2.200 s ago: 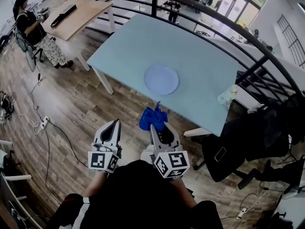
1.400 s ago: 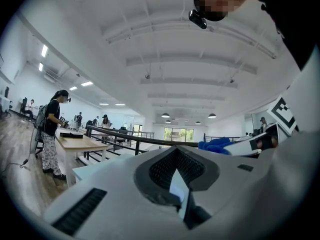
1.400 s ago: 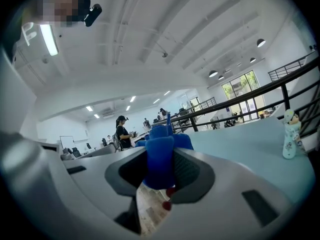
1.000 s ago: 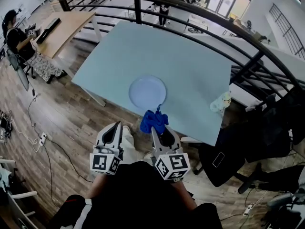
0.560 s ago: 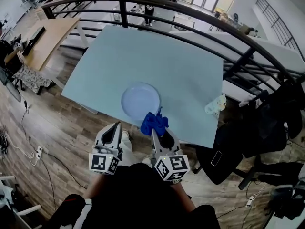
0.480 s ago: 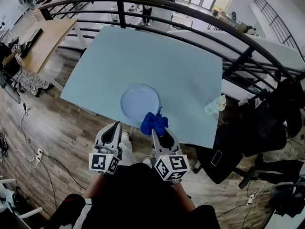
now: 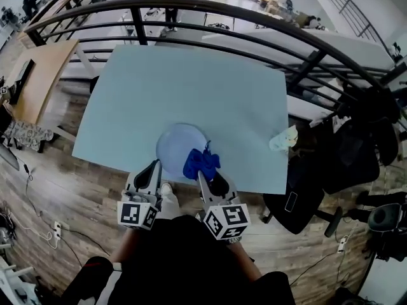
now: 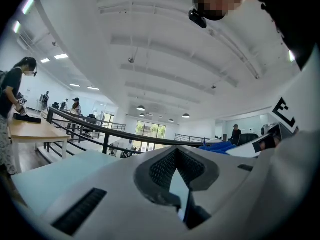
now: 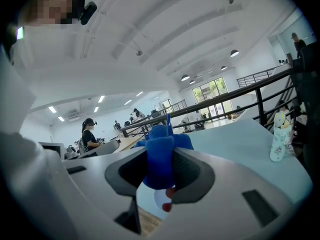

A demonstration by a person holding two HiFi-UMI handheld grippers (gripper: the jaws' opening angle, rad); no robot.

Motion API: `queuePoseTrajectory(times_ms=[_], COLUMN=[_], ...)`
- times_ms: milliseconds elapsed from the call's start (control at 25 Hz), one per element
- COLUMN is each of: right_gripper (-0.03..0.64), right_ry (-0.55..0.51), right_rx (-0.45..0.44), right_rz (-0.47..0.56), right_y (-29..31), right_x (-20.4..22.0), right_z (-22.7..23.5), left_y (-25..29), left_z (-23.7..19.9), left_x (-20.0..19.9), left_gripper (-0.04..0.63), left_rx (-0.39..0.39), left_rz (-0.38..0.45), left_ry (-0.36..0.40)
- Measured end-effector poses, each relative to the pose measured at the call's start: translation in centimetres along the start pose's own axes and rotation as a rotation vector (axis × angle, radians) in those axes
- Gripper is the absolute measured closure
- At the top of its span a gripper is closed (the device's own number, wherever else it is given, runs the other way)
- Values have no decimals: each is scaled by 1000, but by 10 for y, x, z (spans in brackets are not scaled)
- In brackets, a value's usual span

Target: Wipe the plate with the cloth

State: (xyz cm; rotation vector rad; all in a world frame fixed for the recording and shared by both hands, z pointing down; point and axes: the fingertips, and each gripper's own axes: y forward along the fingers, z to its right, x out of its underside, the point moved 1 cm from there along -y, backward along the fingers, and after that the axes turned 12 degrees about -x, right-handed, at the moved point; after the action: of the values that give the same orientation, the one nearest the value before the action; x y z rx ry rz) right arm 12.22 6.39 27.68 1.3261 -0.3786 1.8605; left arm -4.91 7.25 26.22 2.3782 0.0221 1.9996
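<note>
Closer now, the round pale-blue plate [image 7: 175,149] lies at the light-blue table's [image 7: 191,75] near edge. The right gripper [image 7: 203,173] pinches the bunched blue cloth [image 7: 201,161] by the plate's rim, seemingly ready to wipe. The left gripper [image 7: 151,169] is pressed together, empty.

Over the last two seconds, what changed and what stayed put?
The person stepped up to the table, so the plate now lies just ahead of the jaws, and the cloth now shows over its near edge. The right gripper stays shut on the cloth; the left gripper stays shut and empty.
</note>
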Motion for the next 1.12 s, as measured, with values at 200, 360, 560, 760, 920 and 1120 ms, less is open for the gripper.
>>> queuePoseTrajectory(times_ms=[200, 360, 560, 760, 920, 1120], right_gripper=[499, 499, 499, 499, 499, 499], right_ry=[6, 9, 4, 1, 3, 20], right_rx=[57, 100, 143, 184, 204, 212], right_rz=[12, 29, 54, 64, 53, 20], right_y=[22, 41, 67, 87, 101, 117], right_x=[-5, -9, -10, -10, -4, 8], right_z=[5, 4, -1, -3, -5, -5], left_y=[28, 52, 75, 94, 106, 112], left_z=[-11, -22, -37, -48, -56, -68], left_x=[-1, -4, -6, -7, 0, 14], left_gripper=[594, 594, 594, 595, 594, 594], left_rx=[66, 126, 196, 252, 290, 294], left_rz=[-13, -13, -9, -14, -24, -63], left_ry=[-2, 2, 15, 16, 21, 7])
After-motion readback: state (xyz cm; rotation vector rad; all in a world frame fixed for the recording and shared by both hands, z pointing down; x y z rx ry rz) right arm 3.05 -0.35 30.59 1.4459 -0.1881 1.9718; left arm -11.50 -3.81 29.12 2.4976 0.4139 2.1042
